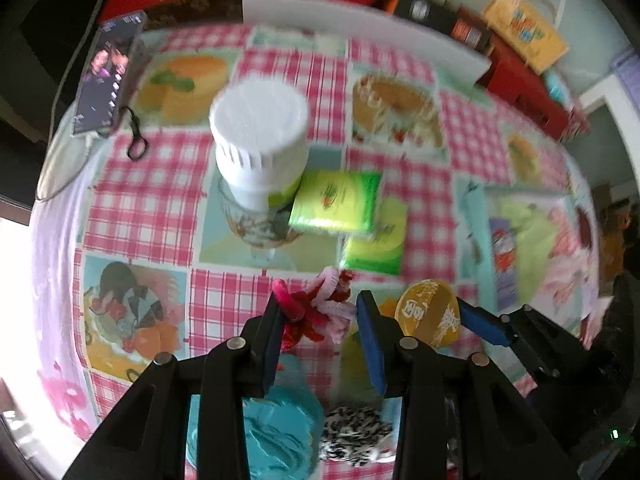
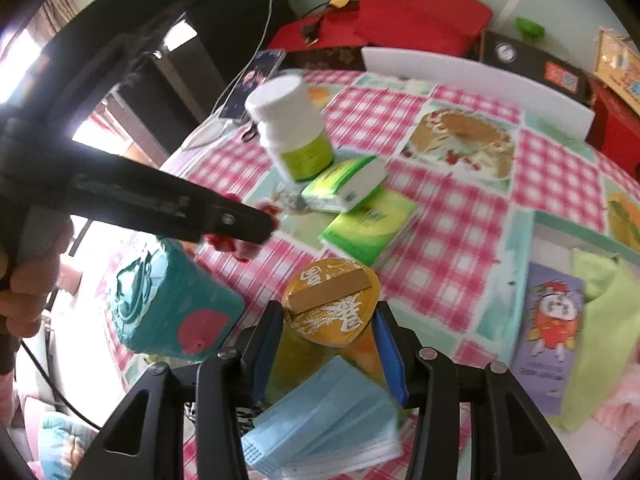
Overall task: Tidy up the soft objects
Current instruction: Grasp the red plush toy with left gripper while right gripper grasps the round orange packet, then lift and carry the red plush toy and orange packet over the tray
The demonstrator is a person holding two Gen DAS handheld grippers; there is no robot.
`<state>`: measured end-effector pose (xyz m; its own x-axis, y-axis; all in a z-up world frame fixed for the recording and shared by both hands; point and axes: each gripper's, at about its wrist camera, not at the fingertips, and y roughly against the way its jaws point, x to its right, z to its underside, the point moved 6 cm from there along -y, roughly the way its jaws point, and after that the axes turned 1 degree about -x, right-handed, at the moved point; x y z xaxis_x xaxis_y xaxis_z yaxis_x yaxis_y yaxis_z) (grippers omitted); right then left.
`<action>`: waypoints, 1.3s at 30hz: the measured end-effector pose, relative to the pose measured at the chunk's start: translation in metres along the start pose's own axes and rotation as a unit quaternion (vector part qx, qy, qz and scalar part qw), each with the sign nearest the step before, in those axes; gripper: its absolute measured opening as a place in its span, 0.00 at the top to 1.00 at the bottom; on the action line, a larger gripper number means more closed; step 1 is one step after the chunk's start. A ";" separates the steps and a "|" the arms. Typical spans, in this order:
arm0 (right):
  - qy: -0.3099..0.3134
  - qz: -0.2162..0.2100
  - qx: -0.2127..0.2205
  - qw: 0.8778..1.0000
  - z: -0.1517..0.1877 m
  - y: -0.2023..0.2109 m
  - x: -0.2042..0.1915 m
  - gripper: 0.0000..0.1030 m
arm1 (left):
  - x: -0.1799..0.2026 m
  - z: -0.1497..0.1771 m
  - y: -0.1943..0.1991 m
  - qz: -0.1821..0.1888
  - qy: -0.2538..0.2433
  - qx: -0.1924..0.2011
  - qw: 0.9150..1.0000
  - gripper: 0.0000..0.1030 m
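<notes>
The left gripper [image 1: 320, 316] jaws pinch fuzzy pink-and-red pipe cleaners [image 1: 320, 312]; the right gripper [image 2: 328, 344] jaws clamp a round, gold-lidded jar [image 2: 332, 304].

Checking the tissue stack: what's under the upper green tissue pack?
A second green tissue pack lies under the upper green tissue pack, offset toward the camera. The white-capped bottle hides the upper pack's far end; beneath that is unseen.

Between left gripper [image 1: 320, 316] jaws: chenille bundle [image 1: 320, 312].
Ahead of it: bottle [image 1: 260, 140], tissue packs [image 1: 336, 200] just right, on the desk [image 1: 400, 160].
Between right gripper [image 2: 328, 344] jaws: jar [image 2: 332, 304].
Below it: masks [image 2: 320, 420].
</notes>
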<state>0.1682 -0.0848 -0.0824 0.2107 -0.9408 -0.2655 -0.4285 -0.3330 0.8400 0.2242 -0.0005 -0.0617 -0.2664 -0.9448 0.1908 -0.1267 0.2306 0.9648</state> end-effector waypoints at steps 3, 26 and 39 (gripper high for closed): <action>-0.011 0.014 0.016 1.000 -0.004 0.011 0.008 0.52 | 0.002 0.004 0.024 0.024 0.019 0.049 0.998 0.64; -0.145 0.161 0.112 0.970 0.009 0.132 0.140 0.52 | 0.104 0.026 0.071 0.067 0.013 0.205 0.976 0.64; -0.256 0.233 0.132 0.929 0.058 0.187 0.228 0.52 | 0.188 0.028 0.025 0.115 -0.029 0.165 0.979 0.64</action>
<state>0.0848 -0.3658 -0.0133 -0.4694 -0.8704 -0.1488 -0.5827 0.1787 0.7928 0.1440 -0.1660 -0.0071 -0.3774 -0.8460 0.3766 -0.3561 0.5080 0.7843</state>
